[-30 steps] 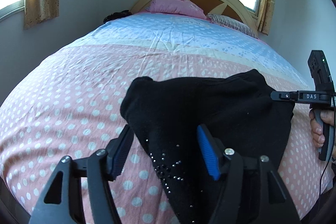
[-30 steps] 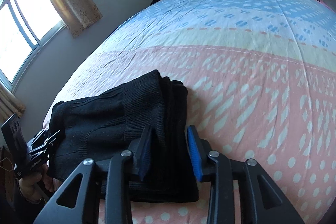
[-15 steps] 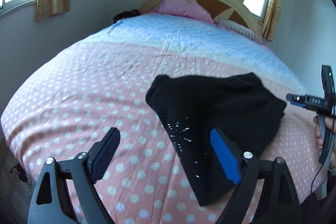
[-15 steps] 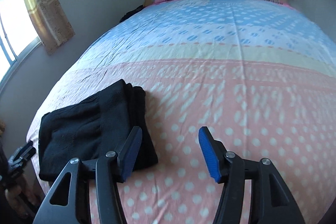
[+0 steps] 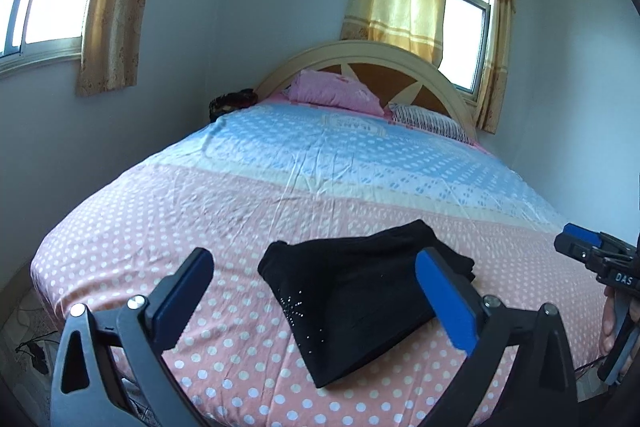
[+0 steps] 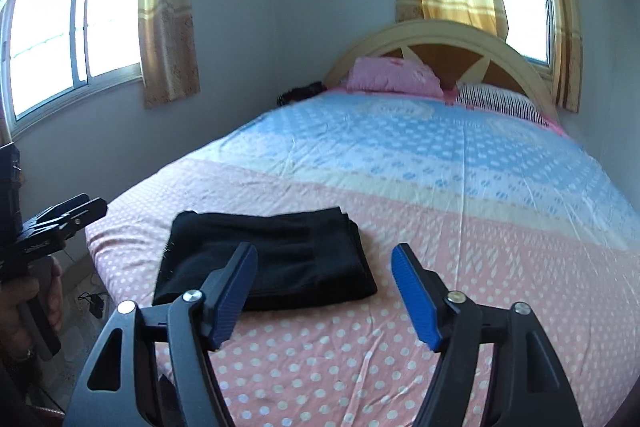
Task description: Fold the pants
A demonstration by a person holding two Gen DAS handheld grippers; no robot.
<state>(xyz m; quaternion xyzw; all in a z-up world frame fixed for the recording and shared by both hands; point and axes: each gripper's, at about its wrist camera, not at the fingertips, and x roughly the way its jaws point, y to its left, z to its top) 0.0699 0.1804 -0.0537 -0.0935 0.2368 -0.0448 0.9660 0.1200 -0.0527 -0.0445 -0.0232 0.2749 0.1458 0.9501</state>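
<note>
The left gripper [image 5: 316, 301] hangs above the foot of the bed [image 5: 224, 211], its blue-padded fingers [image 5: 446, 301] spread wide and holding nothing. Between and beyond them, the black pants [image 5: 360, 291] lie folded into a compact bundle on the pink polka-dot part of the bedspread, near the foot edge, a small sparkly star pattern showing on the near flap. To the right, the right gripper [image 6: 324, 293] also stands spread apart and empty, raised clear of the bed with the pants just left of its gap. A pink pillow [image 6: 394, 75] and a striped pillow [image 6: 496, 99] rest against the headboard [image 6: 440, 35].
</note>
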